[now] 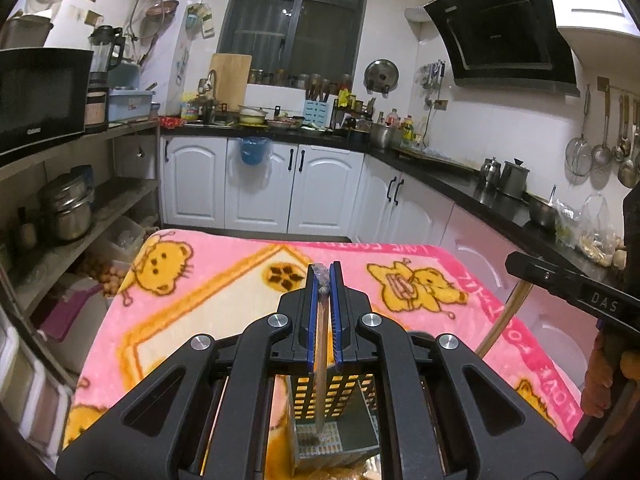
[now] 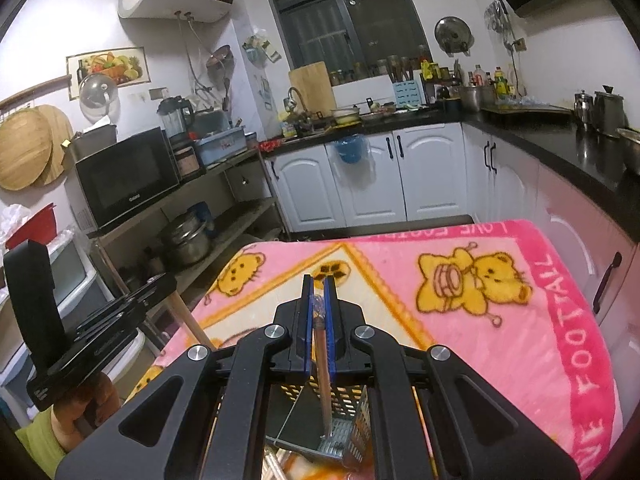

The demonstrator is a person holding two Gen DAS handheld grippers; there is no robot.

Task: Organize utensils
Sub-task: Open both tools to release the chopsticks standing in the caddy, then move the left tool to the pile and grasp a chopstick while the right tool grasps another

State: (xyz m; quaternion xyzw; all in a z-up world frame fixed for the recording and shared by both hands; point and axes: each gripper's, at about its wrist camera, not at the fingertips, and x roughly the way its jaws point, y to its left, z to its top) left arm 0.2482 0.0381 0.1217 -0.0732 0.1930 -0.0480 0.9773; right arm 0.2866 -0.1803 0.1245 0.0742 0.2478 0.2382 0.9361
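Each tool [image 1: 324, 280] pinches chopstick [image 1: 321, 364] above perforated holder [image 1: 340, 400].

light: dim indoor, warm | edges: fisheye-bent, dark corners | focus: soft

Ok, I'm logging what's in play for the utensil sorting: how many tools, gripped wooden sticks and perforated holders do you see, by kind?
Tools: 2 (left tool, right tool)
Wooden sticks: 2 (left stick, right stick)
Perforated holder: 1
Total: 5
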